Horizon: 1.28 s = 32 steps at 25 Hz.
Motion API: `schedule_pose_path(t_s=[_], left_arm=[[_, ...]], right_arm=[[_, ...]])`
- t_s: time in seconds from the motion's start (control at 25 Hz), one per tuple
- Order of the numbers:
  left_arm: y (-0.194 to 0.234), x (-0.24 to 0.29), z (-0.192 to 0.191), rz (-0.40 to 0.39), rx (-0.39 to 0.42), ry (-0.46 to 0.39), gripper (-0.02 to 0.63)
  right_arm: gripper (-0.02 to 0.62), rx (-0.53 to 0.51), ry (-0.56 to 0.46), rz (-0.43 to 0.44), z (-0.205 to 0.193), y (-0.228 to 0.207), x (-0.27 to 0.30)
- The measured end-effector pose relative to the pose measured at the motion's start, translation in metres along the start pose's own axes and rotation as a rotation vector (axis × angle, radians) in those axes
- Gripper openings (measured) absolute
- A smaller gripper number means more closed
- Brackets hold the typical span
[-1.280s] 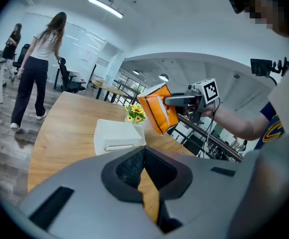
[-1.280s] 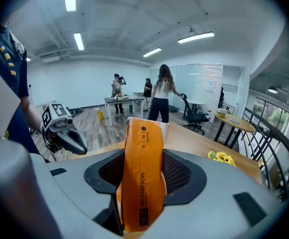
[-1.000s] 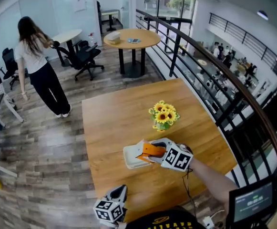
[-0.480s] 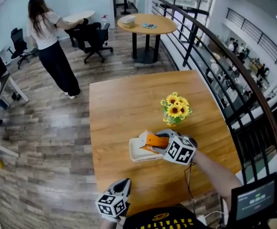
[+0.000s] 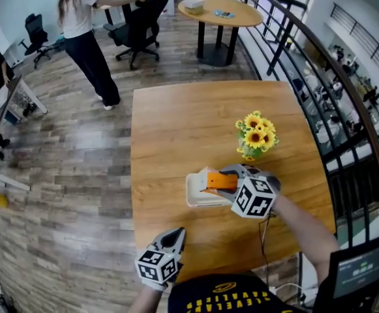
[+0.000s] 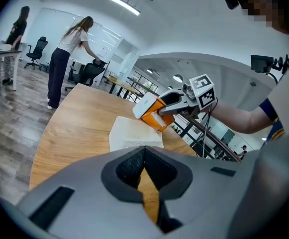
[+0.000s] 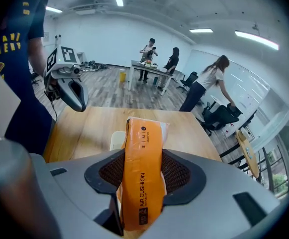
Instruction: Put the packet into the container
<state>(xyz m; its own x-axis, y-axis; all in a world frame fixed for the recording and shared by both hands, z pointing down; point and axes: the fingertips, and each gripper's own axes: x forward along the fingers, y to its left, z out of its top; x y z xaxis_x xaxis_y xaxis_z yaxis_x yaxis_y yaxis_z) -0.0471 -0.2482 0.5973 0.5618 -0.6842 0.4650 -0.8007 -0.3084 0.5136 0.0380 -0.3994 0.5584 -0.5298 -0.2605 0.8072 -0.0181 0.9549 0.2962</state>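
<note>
Right tool (image 5: pixel 226 177) lowered glossy orange packet (image 5: pixel 212 182) over white container (image 5: pixel 194 200).

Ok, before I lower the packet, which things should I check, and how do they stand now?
1. Packet clamped between the jaws of the right gripper: ok.
2. Packet above the container: ok.
3. Container open on top: cannot tell.
4. Left gripper shut, empty, away from the container: ok.
5. Sunflowers apart from the container: ok.
</note>
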Motion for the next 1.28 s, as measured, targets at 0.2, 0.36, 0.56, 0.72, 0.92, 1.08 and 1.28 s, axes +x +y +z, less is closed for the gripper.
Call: schedule_pose_path(t_s=[0.2,0.36,0.56,0.72,0.92,1.08,1.28], left_arm=[[0.001,0.007,-0.002,-0.012,-0.009,0.008,0.000],[0.007,0.006,-0.008,-0.010,-0.025,0.013,0.000],[0.020,0.005,-0.015,0.002,-0.046,0.014,0.000],[0.021,0.003,-0.014,0.004,-0.056,0.015,0.000],[0.022,0.002,-0.018,0.001,-0.062,0.022,0.000],[0.026,0.001,-0.022,0.003,-0.069,0.030,0.000],[0.028,0.002,-0.024,0.006,-0.100,0.037,0.000]], right_arm=[[0.213,-0.080,0.048,0.033,0.004,0.014,0.019],[0.213,-0.106,0.071,0.044,0.009,0.020,0.034],[0.213,-0.127,0.103,0.070,0.005,0.029,0.053],[0.213,-0.140,0.132,0.079,-0.001,0.034,0.060],[0.213,-0.144,0.156,0.077,-0.008,0.038,0.070],[0.213,-0.145,0.167,0.071,-0.012,0.039,0.081],[0.213,-0.153,0.185,0.078,-0.019,0.042,0.092]])
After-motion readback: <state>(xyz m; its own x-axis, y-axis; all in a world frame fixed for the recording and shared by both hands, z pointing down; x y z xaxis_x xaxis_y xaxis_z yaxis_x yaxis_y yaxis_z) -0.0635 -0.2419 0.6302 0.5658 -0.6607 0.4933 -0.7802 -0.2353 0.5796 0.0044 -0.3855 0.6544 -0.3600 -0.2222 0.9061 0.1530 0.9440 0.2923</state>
